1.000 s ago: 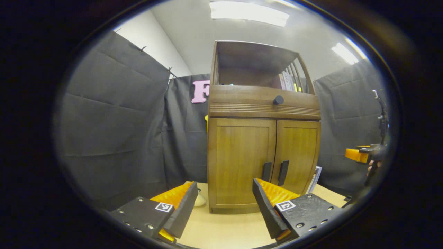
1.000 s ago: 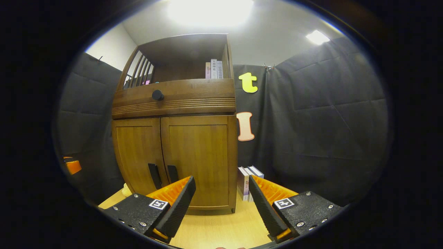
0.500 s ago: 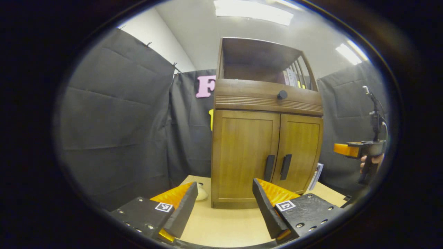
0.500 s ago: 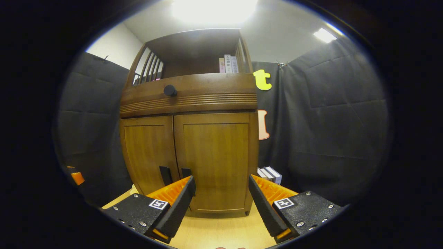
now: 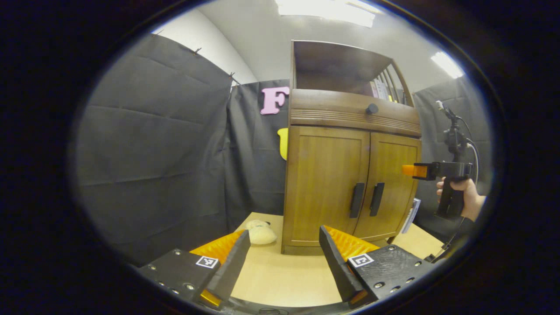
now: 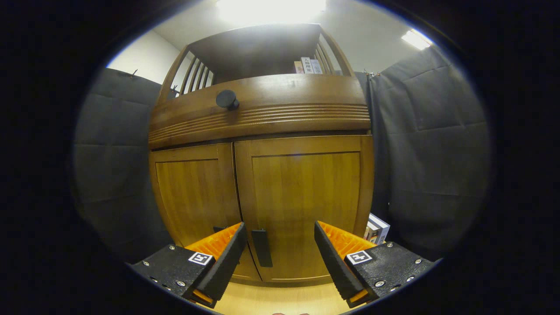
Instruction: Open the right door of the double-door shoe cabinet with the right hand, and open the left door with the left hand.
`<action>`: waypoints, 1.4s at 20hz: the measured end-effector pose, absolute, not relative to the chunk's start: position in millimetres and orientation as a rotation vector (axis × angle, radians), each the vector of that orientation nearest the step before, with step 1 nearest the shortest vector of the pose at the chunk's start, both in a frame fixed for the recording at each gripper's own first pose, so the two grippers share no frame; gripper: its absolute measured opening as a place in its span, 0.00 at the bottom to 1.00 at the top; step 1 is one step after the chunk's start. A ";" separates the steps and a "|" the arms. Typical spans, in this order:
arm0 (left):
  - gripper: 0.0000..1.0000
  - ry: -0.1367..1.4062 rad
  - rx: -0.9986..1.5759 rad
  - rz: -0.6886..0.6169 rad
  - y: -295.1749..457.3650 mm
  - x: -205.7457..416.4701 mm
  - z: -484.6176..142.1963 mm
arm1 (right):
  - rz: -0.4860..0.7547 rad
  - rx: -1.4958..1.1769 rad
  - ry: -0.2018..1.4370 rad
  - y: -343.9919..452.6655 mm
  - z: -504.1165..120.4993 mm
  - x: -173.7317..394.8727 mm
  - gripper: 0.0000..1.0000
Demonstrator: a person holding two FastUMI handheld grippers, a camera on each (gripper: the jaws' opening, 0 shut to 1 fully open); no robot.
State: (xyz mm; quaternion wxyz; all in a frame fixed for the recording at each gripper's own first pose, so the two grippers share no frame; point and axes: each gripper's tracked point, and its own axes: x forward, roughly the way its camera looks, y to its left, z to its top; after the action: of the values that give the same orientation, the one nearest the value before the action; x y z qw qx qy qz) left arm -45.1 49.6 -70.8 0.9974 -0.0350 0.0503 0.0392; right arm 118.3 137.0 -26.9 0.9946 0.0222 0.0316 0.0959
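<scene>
Black cloth walls close the booth; a pale wooden tabletop (image 5: 280, 280) carries the brown wooden double-door shoe cabinet (image 6: 262, 175), both doors shut. My right gripper (image 6: 278, 253), fingers apart and holding nothing, sits close before the right door; its slim dark upright handle (image 6: 261, 248) lies just left of centre between the fingers, long axis vertical. My left gripper (image 5: 284, 262), also spread and empty, hangs farther back, the left door's matching handle (image 5: 356, 200) ahead and right. Smooth grained panels, so I'd judge the handles the only grip.
</scene>
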 end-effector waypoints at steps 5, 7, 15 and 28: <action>0.91 0.148 -0.089 0.123 64.1 -44.0 -89.5 | 0.208 0.037 0.100 160.0 -47.7 155.3 0.95; 0.91 0.165 -0.093 0.131 66.7 -39.3 -94.7 | 0.215 0.028 0.120 168.5 -58.6 166.3 0.95; 0.91 0.183 -0.058 0.129 53.2 -13.8 -94.3 | 0.202 0.009 0.220 178.3 -106.2 205.3 0.95; 0.97 0.189 -0.021 0.105 43.0 3.2 -100.9 | 0.252 0.023 0.267 191.5 -125.9 222.6 0.34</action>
State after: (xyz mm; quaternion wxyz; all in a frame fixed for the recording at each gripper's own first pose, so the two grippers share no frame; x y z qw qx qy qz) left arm 3.2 43.0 -100.9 0.9941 -0.0103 0.0945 0.0523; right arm 222.6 191.5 -125.9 0.9831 0.0116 0.1328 0.1251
